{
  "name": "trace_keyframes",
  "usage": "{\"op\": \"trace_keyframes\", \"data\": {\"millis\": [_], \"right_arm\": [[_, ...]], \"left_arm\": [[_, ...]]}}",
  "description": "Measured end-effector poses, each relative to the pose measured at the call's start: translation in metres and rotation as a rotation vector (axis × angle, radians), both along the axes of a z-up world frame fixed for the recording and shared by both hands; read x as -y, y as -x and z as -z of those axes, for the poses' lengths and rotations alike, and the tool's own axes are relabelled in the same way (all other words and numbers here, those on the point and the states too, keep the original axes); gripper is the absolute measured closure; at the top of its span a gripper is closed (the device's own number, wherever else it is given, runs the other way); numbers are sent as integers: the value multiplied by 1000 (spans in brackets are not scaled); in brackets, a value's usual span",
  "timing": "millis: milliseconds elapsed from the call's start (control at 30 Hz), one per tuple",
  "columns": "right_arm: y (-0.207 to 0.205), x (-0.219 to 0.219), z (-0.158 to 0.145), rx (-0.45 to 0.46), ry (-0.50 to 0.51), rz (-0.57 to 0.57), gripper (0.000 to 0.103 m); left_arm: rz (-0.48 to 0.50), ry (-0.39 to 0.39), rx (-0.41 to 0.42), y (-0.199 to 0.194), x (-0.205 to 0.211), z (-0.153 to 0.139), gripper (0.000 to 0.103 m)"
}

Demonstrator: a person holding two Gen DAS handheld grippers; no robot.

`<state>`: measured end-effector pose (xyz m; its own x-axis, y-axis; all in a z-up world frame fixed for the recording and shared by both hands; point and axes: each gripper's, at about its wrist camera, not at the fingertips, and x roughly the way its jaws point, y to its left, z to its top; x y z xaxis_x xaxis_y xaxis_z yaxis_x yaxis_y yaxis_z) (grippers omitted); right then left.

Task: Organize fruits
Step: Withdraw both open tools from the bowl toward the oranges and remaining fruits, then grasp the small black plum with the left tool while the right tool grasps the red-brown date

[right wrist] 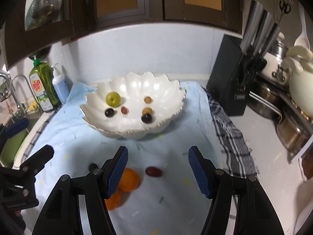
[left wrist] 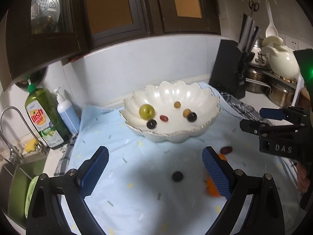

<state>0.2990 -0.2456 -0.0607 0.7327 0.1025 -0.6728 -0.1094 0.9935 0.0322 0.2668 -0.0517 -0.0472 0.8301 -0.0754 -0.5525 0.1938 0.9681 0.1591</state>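
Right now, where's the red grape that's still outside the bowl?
The red grape lies on the blue cloth in front of the bowl, just right of the oranges, between the open right tongs.

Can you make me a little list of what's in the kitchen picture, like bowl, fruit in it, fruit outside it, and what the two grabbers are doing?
bowl: white scalloped bowl on a light blue cloth
fruit in bowl: six, one green fruit and five small ones
fruit on cloth: two oranges, a red grape, a dark grape
left gripper: open, empty
right gripper: open, empty
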Motion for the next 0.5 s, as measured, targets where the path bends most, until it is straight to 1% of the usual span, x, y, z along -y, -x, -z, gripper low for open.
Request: {"op": "trace_keyframes", "data": {"millis": [267,500], "right_arm": [[1,4,28,-69,10,7,38],[-7,10,50,-125,-6,14,38]], "left_arm": [[12,8,-64,-2,1,29,6],[10,28,-123,-15,0,48,13]]}}
